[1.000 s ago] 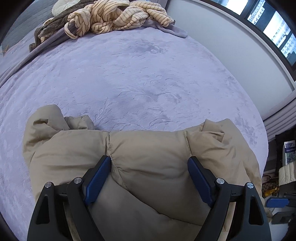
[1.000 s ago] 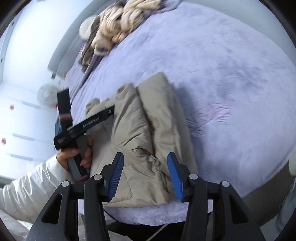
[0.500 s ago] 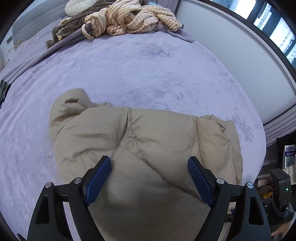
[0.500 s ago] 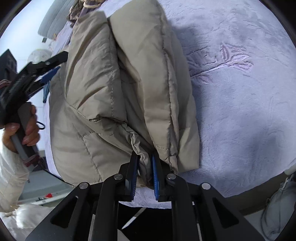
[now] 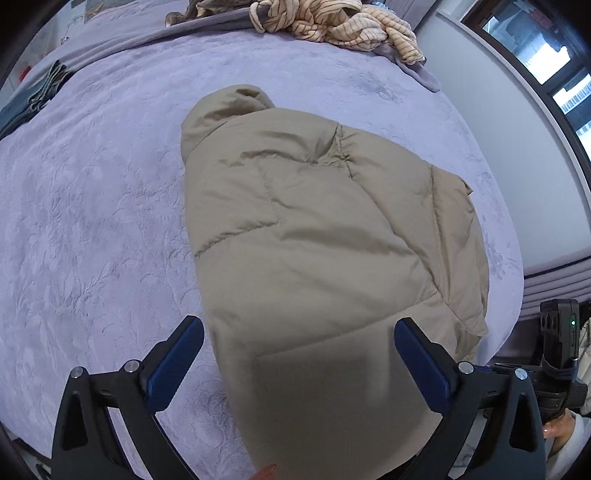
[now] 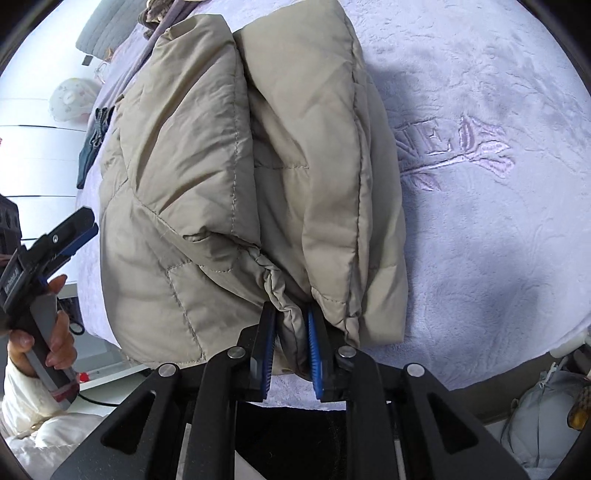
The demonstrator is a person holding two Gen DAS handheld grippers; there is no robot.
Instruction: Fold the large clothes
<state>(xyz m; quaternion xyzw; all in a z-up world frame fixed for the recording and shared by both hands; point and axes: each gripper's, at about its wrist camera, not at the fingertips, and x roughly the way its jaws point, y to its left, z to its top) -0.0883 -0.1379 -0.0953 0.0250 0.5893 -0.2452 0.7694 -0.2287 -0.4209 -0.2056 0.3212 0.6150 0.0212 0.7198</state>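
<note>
A beige puffer jacket (image 5: 314,221) lies folded on the lilac bedspread (image 5: 92,221). My left gripper (image 5: 297,325) hangs over its near end, open and still widening. The fabric passes below the blue pads without touching them. In the right wrist view the jacket (image 6: 221,166) shows two padded folds side by side. My right gripper (image 6: 290,314) is shut on a gathered cuff at the jacket's near edge. Its jaws are easing apart slightly, but the fabric still fills the gap. The left gripper (image 6: 86,221) appears at that view's left edge, held in a hand (image 6: 55,332).
A heap of cream striped clothes (image 5: 332,22) lies at the far end of the bed. A dark garment (image 5: 22,107) sits at the left edge. A window wall (image 5: 546,55) runs along the right. The bed's near edge (image 6: 517,354) drops toward a pale bag (image 6: 535,417).
The left gripper slid sideways and back over the jacket, and its jaws spread wider. The right gripper dropped to the jacket's near edge and closed on the cuff.
</note>
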